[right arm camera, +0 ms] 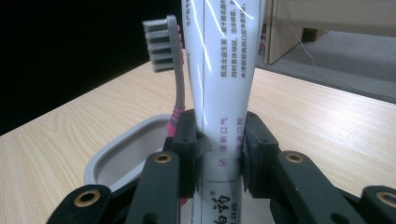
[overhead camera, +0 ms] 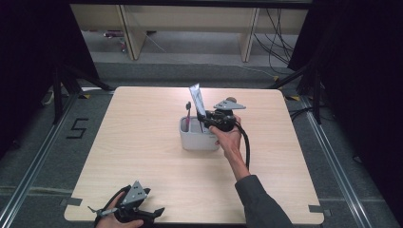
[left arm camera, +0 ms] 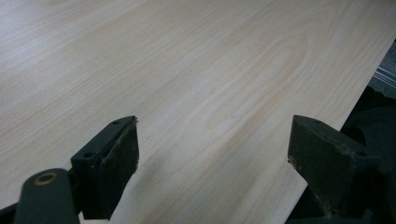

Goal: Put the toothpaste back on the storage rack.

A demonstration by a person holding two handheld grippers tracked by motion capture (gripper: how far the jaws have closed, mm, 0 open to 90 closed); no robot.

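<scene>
At the table's (overhead camera: 142, 156) near left corner, the left gripper (overhead camera: 127, 210) rests with jaws wide apart. Mid-table, the right gripper (right arm camera: 219, 149) clamps the toothpaste tube (right arm camera: 219, 70), upright in the grey holder (overhead camera: 195, 139), its long axis vertical, crimped end pointing up, beside the toothbrush (right arm camera: 175, 70).

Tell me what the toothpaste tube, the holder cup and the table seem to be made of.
Toothpaste tube: likely glossy plastic laminate, given its bright streaky glints. Holder cup: probably matte grey plastic, with a smooth rounded rim. Table: pale wood-grain top, maybe laminate, with a faint sheen.
</scene>
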